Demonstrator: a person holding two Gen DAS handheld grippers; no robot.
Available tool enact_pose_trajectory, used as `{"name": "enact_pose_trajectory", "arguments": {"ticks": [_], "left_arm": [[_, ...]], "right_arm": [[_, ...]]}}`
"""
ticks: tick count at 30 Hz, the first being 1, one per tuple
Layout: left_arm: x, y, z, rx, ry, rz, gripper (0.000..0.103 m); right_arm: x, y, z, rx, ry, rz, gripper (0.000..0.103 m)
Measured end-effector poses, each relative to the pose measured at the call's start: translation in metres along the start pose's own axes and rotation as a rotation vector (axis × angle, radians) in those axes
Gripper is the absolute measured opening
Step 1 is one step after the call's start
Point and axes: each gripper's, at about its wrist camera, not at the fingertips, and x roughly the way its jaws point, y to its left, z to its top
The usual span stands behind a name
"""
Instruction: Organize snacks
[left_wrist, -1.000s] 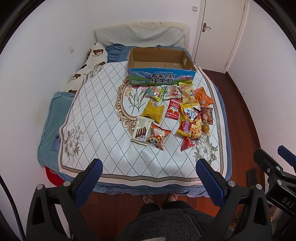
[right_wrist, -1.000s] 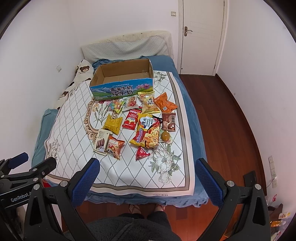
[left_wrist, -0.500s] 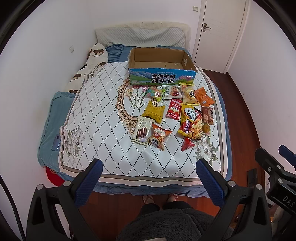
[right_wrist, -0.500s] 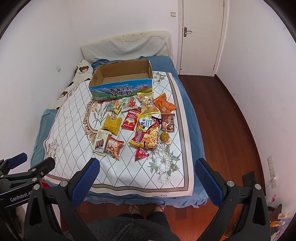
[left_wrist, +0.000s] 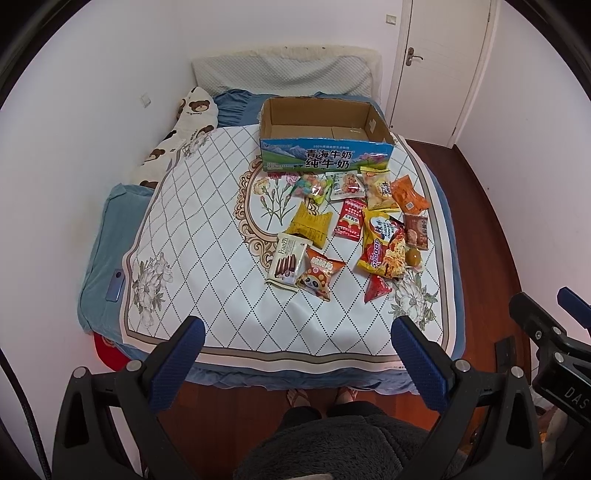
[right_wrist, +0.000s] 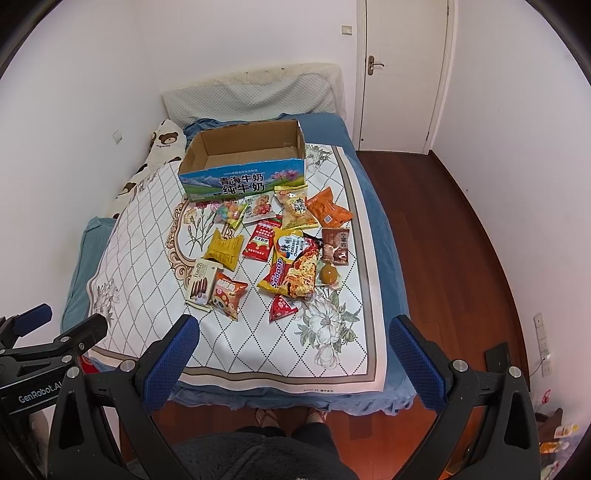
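Bedroom-quiet, the snack packets (left_wrist: 343, 225) lay scattered on the bed (left_wrist: 207, 229), just before the empty milk carton (left_wrist: 325, 127). They looked light, crinkly and slippery; I judged a sealed edge the best hold. Both tools, left tool (left_wrist: 295, 354) and right tool (right_wrist: 293, 350), hung apart, empty. Only the right view showed wall sockets (right_wrist: 543, 341).
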Motion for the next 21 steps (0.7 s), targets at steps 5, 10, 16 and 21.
{"name": "enact_pose_trajectory", "arguments": {"ticks": [5, 10, 16, 21], "left_arm": [[-0.0012, 0.0001, 0.0006, -0.001, 0.002, 0.003, 0.103], [-0.0030, 0.0013, 0.0014, -0.008, -0.004, 0.001, 0.103], [-0.0036, 0.0017, 0.0025, -0.009, -0.006, 0.001, 0.103], [-0.0037, 0.0023, 0.0018, -0.009, -0.008, 0.001, 0.103]], "right_arm": [[-0.0008, 0.0002, 0.0006, -0.002, 0.000, 0.001, 0.103], [-0.0033, -0.0010, 0.0053, -0.007, -0.006, 0.000, 0.103], [-0.0027, -0.0010, 0.0080, -0.010, -0.002, 0.004, 0.103], [-0.0012, 0.0006, 0.0091, -0.011, 0.001, 0.008, 0.103]]}}
